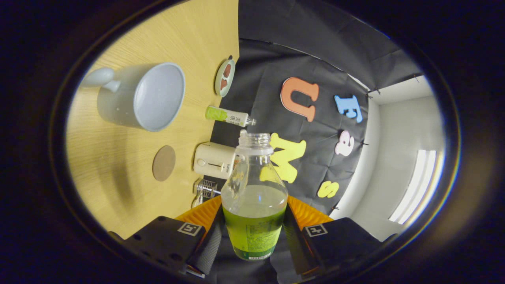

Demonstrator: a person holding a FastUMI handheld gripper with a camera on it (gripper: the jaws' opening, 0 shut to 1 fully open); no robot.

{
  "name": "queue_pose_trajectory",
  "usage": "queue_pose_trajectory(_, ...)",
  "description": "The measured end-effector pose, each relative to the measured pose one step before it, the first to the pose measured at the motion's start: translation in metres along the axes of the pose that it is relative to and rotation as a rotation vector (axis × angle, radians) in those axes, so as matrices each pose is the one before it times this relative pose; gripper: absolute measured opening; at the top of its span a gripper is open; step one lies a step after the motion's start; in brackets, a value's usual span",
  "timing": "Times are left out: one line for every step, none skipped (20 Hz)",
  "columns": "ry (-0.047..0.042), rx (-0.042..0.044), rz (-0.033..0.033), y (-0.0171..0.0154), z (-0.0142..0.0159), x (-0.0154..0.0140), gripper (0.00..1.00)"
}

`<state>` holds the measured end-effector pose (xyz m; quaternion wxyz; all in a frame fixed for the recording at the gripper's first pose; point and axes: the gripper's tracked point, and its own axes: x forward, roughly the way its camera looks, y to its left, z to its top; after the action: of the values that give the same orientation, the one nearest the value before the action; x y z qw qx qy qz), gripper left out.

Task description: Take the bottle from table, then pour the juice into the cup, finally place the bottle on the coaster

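Gripper view: gripper (254, 236) closed on clear uncapped plastic bottle (254, 197) w/ green juice, both fingers pressing its sides, bottle off wooden table (118, 181). Pale grey mug (146, 96) mid-table; round brown coaster (163, 163) nearer table's back edge.

A light wood-grain table (118, 185) stands against the booth's black cloth wall (315, 51) (creased, pinned along its edge). Past the cloth, a plain white wall (398, 130) catches daylight from a bright window (418, 185).
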<state>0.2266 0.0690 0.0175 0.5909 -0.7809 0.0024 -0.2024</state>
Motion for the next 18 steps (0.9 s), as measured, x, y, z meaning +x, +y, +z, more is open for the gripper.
queue_pose_trajectory(-0.00488, -0.00715, -0.00349, -0.00026, 0.00113, 0.00011, 0.80)
queue_pose_trajectory(-0.00369, -0.00681, -0.00119, 0.00084, 0.00159, -0.00008, 0.80)
queue_pose_trajectory(-0.00292, -0.00838, -0.00131, 0.00072, 0.00068, -0.00005, 0.80)
queue_pose_trajectory(-0.00078, -0.00848, -0.00257, -0.00058, -0.00035, -0.00097, 0.80)
queue_pose_trajectory(-0.00209, -0.00629, -0.00077, -0.00057, 0.00020, 0.00046, 0.80)
queue_pose_trajectory(-0.00078, -0.00471, -0.00084, 0.00006, 0.00044, -0.00016, 0.80)
queue_pose_trajectory(0.00053, -0.00559, -0.00117, 0.00039, -0.00009, 0.00060, 0.80)
queue_pose_trajectory(0.00062, -0.00176, 0.00098, -0.00007, -0.00036, -0.00009, 0.80)
queue_pose_trajectory(0.00183, -0.00040, 0.00166, 0.00060, -0.00059, 0.00070, 0.80)
queue_pose_trajectory(0.00032, -0.00308, -0.00094, 0.00007, -0.00010, -0.00044, 0.80)
queue_pose_trajectory(-0.00069, -0.00586, -0.00459, -0.00197, -0.00050, 0.00024, 0.80)
queue_pose_trajectory(-0.00109, -0.00734, -0.00105, -0.00020, 0.00032, -0.00071, 0.80)
queue_pose_trajectory(-0.00291, -0.00722, -0.00054, 0.00116, 0.00085, 0.00044, 0.80)
queue_pose_trajectory(0.00088, -0.00817, -0.00181, -0.00029, -0.00041, -0.00050, 0.80)
queue_pose_trajectory(0.00305, -0.00446, -0.00050, -0.00306, -0.00161, 0.00118, 0.80)
queue_pose_trajectory(0.00156, -0.00079, 0.00061, -0.00206, 0.00075, -0.00042, 0.80)
queue_pose_trajectory(-0.00022, -0.00209, -0.00090, -0.00204, 0.00188, 0.00009, 0.80)
queue_pose_trajectory(-0.00196, -0.00531, -0.00325, -0.00265, 0.00024, -0.00129, 0.80)
